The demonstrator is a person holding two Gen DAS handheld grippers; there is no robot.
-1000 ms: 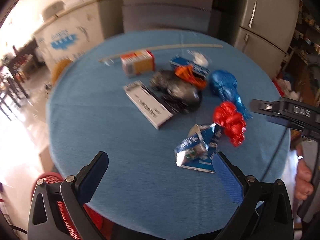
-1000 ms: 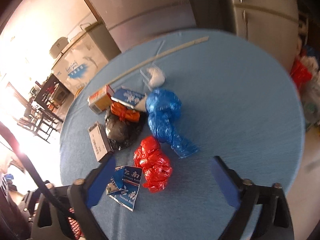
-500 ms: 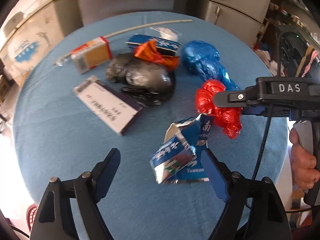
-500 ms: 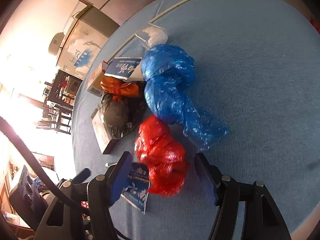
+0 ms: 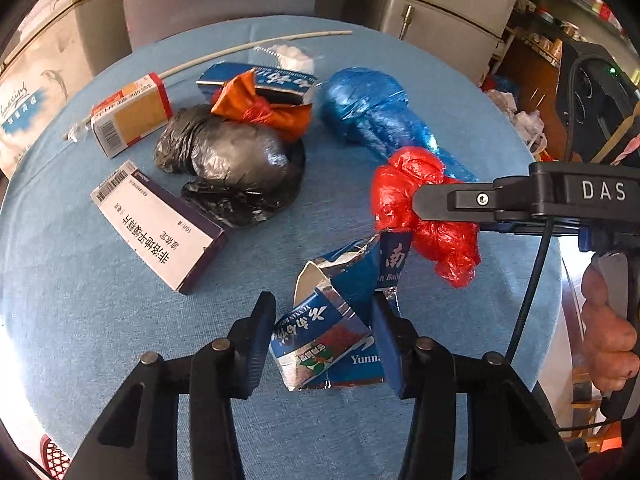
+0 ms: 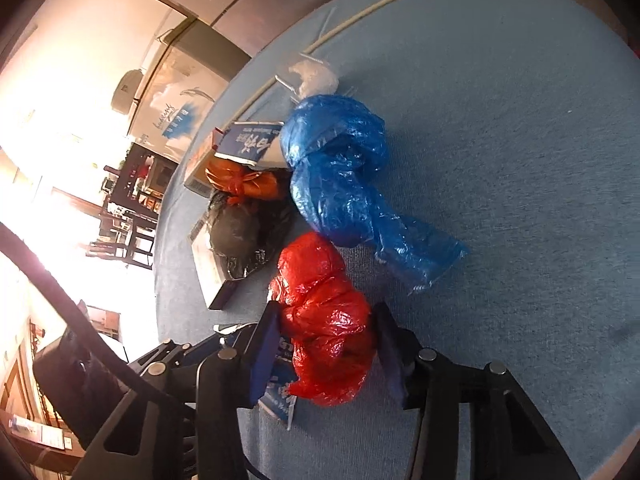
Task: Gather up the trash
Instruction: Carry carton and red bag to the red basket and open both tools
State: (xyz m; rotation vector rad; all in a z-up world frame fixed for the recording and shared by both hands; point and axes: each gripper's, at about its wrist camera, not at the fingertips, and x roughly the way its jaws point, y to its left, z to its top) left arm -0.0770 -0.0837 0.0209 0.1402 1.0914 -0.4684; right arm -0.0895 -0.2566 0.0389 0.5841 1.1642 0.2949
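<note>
Trash is piled mid-surface on the round blue surface (image 5: 80, 320): crushed blue carton (image 5: 336, 332) nearest, at 6 o'clock in the left wrist view; red bag (image 6: 324, 320) just beside it at 3 o'clock; blue bag (image 6: 340, 172), black bag (image 5: 228, 156), orange bag (image 5: 268, 108) and three more boxes behind. Versus a second ago both cameras sit lower and closer to the pile; the trash itself lies the same. Left gripper (image 5: 324, 336) fingers have just been closing, now straddling the crushed blue carton, pads at its two sides and apparently touching, grasp looks made. Right gripper (image 6: 324, 344) fingers have just been closing too, now clamped round the red bag, plastic bulging between the pads. Hidden: the carton's right edge behind a finger; in the right wrist view the carton is mostly under the red bag and the left finger; white-purple box (image 5: 156, 228) partly blocked there by the black bag. A hand (image 5: 608, 340) is cut off at 3 o'clock. Red basket (image 5: 54, 458) barely shows at 7 o'clock, contents not visible; bags are knotted, contents unseen.
</note>
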